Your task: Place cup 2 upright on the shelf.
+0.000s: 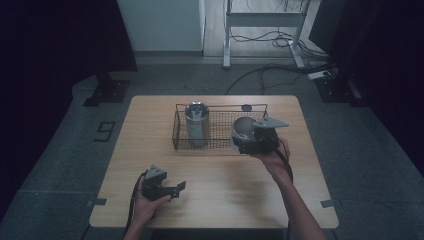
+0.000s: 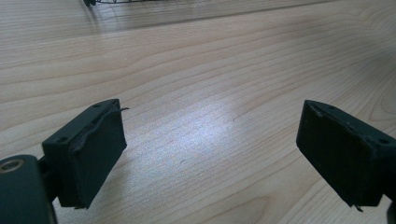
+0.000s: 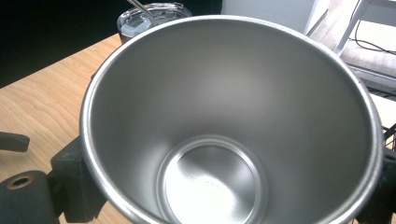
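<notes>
An open steel cup (image 1: 242,128) is at the right end of the wire basket (image 1: 220,106), and my right gripper (image 1: 254,139) is shut on it. In the right gripper view the cup's empty inside (image 3: 224,130) faces the camera, with a black finger (image 3: 74,186) against its left wall. I cannot tell whether the cup rests on the basket floor. A second steel tumbler (image 1: 196,122) with a clear lid (image 3: 149,14) stands upright in the basket's left part. My left gripper (image 1: 179,189) hovers open over bare wood (image 2: 210,149) near the table's front left.
The wooden table (image 1: 220,185) has a small dark round object (image 1: 246,107) behind the basket. Beyond the table are a white desk frame (image 1: 262,20) and cables (image 1: 280,70) on the floor.
</notes>
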